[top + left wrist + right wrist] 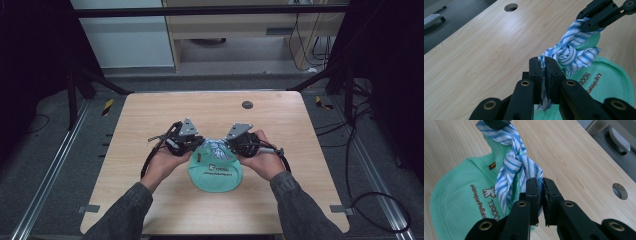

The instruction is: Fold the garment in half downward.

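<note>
- A green pouch (216,173) with brown printed lettering lies on the wooden counter (150,130), near the middle of its near edge.
- A blue-and-white striped cloth tie (570,51), knotted at the pouch's top, stretches between both grippers.
- Left gripper (543,75): fingers clenched on one tie end.
- Right gripper (540,200): fingers clenched on the other end.

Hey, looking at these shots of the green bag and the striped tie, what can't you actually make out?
- High view: the knot in the striped tie is too small to read.
- High view: both jaw tips sit behind the hands and the grey plates.
- Left gripper view: the green bag is cut off by the frame edge and blocked by the left gripper.
- Right gripper view: the bag's print is partly covered by the tie.
</note>
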A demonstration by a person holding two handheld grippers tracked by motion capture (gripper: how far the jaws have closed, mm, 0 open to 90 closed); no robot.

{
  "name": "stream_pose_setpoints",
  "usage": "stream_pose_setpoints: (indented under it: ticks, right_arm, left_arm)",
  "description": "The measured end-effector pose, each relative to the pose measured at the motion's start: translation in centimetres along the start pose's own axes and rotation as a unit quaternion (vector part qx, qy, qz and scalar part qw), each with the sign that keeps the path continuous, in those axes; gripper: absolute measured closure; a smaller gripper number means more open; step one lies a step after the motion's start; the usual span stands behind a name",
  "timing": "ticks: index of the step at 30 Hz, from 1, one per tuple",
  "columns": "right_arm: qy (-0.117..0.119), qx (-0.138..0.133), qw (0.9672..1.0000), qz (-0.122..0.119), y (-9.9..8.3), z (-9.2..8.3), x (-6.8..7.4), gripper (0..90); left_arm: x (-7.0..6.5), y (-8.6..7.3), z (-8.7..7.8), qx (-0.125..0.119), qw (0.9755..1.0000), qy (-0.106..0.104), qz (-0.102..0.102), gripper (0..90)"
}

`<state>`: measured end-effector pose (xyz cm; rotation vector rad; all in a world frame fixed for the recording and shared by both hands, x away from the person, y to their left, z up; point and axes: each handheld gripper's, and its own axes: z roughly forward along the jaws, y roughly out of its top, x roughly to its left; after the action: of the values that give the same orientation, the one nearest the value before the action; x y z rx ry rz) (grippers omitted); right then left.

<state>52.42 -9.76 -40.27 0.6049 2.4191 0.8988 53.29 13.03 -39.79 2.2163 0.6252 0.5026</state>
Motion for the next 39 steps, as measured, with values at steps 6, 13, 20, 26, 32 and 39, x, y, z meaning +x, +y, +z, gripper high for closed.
stream_pose_setpoints:
  ticks: [6,13,20,26,32,39]
  right_arm:
    - [0.004,-0.003,0.9999,-0.016,-0.5,-0.3,1.1,83.7]
    - [0.013,0.001,0.9996,-0.025,-1.1,-0.2,2.1,83.8]
    - [0.019,-0.002,0.9994,-0.028,-1.4,-0.3,2.8,83.8]
    - [0.028,-0.003,0.9993,-0.025,-2.1,-0.3,3.6,83.8]
    - [0.031,-0.003,0.9992,-0.026,-2.6,-0.4,4.2,83.7]
    - [0.033,0.0,0.999,-0.028,-3.0,-0.4,4.8,83.8]
  left_arm:
    - [-0.7,-0.8,-0.5,0.002,1.0,-0.008,0.0,84.8]
    - [-1.2,-1.9,-0.6,0.004,0.9999,-0.014,-0.004,84.8]
    - [-1.7,-2.5,-0.9,0.002,0.9998,-0.018,-0.006,84.8]
    - [-2.3,-3.3,-1.0,0.006,0.9996,-0.027,-0.005,84.8]
    - [-2.9,-4.0,-1.1,0.006,0.9996,-0.028,-0.003,84.8]
    - [-3.4,-4.9,-1.2,0.008,0.9993,-0.038,-0.002,84.7]
